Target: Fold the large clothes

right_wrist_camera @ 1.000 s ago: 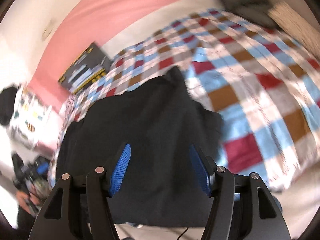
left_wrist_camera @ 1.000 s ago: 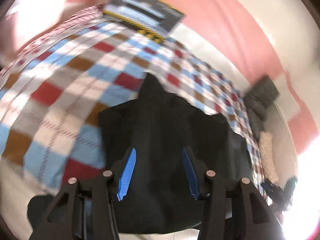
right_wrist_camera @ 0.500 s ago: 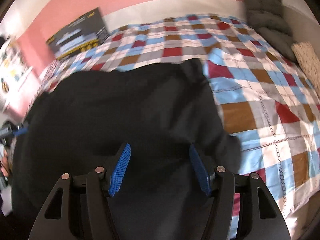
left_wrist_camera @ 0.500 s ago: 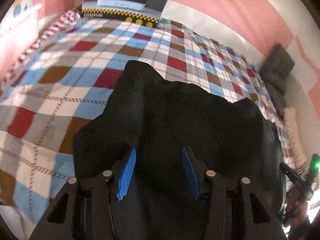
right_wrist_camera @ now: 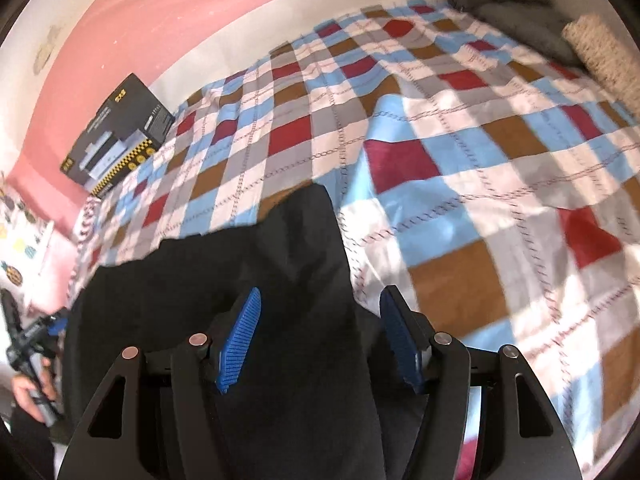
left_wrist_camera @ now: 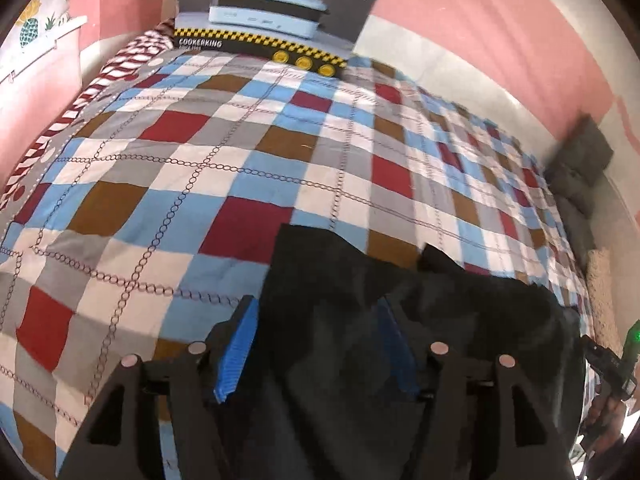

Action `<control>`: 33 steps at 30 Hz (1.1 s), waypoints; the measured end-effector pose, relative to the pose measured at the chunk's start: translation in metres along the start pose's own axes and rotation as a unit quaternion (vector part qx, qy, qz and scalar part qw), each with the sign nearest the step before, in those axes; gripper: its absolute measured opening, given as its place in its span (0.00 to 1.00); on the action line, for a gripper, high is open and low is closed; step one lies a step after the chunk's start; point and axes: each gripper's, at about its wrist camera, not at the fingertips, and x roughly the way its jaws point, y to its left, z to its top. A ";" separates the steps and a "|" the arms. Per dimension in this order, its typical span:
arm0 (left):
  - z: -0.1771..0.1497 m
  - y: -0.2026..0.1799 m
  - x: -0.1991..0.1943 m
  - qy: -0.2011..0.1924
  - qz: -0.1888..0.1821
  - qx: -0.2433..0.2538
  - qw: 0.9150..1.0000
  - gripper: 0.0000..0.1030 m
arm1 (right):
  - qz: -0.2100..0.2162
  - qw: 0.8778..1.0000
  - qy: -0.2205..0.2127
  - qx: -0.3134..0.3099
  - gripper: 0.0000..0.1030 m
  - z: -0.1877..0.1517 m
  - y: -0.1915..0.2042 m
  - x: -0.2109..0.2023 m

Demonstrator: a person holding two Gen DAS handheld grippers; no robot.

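Surface: your black garment (left_wrist_camera: 400, 320) on checked bedspread (left_wrist_camera: 200, 184) | Room: pink wall (left_wrist_camera: 460, 20), boxed cooker (left_wrist_camera: 272, 12) | left hand-held gripper (left_wrist_camera: 316, 344) just widened, both gape, right hand-held gripper (right_wrist_camera: 320, 340) too, cloth loose between pads.

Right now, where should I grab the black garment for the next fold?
Probably the pointed corner of the black garment, nearest the left gripper. It lies flat and free on the checked bedspread, so come in low from the bedspread side, fingers straddling the edge.
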 end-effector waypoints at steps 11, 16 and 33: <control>0.001 -0.004 0.023 0.042 0.002 0.002 0.999 0.26 | 0.023 0.999 0.021 0.009 0.16 0.014 0.008 0.017; 0.026 -0.016 -0.013 -0.047 -0.023 0.011 0.999 0.22 | 0.003 0.999 -0.049 -0.002 0.16 0.034 0.016 -0.017; 0.000 -0.021 0.095 -0.012 0.089 0.064 0.994 0.26 | -0.115 0.992 0.020 -0.045 0.19 0.008 0.003 0.084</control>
